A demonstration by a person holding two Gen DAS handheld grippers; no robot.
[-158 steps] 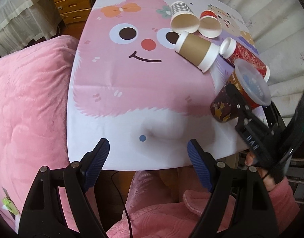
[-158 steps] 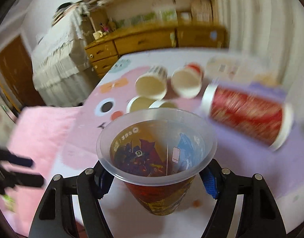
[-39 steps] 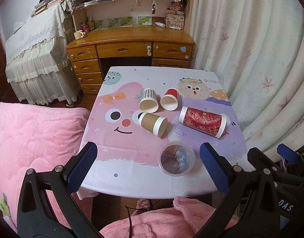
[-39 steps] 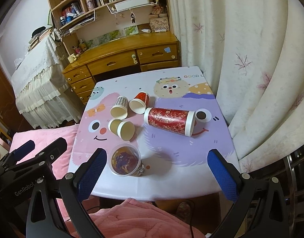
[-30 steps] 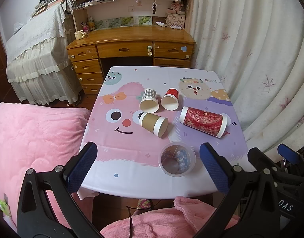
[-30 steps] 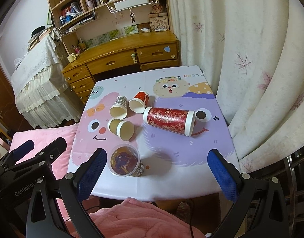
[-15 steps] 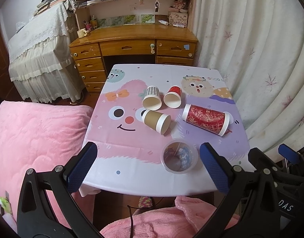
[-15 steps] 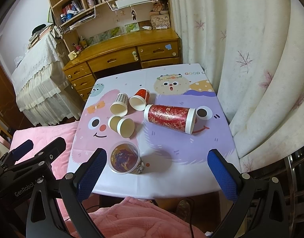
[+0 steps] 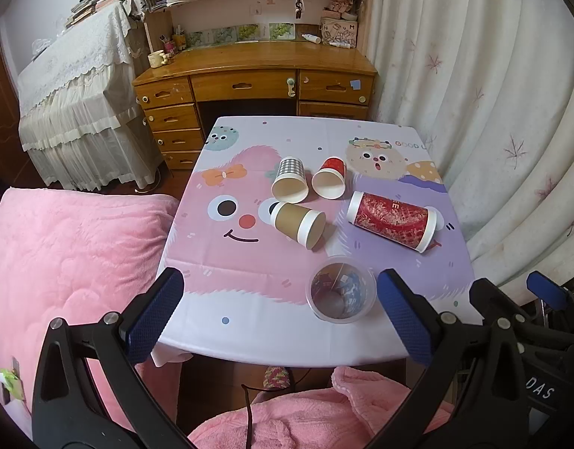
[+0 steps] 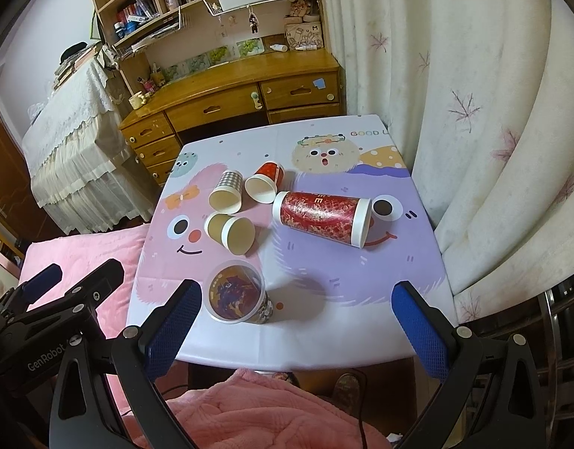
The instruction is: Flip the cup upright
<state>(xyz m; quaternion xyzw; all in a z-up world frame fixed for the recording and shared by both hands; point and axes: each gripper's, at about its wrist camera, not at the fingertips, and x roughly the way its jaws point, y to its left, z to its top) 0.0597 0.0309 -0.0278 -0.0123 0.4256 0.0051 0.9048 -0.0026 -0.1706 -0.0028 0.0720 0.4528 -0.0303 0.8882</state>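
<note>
A clear-rimmed printed cup [image 9: 341, 294] [image 10: 236, 296] stands upright near the table's front edge. Lying on their sides are a tall red cup [image 9: 391, 221] [image 10: 321, 218], a brown cup [image 9: 298, 223] [image 10: 231, 232], a checked cup [image 9: 290, 184] [image 10: 226, 191] and a small red cup [image 9: 329, 182] [image 10: 263, 182]. My left gripper [image 9: 277, 316] is open and empty, held back above the front edge. My right gripper [image 10: 296, 327] is open and empty, also held back from the cups.
The table [image 9: 249, 321] has a pink and purple cartoon cloth. A pink blanket [image 9: 70, 262] lies left of it, a curtain [image 9: 492, 112] hangs right, and a wooden desk [image 9: 257, 75] stands behind. Pink clothing [image 10: 257, 411] fills the bottom of both views.
The right gripper has let go of the printed cup, which now stands upright on the table. Both grippers have pulled back and up; in the last second they drifted only slightly.
</note>
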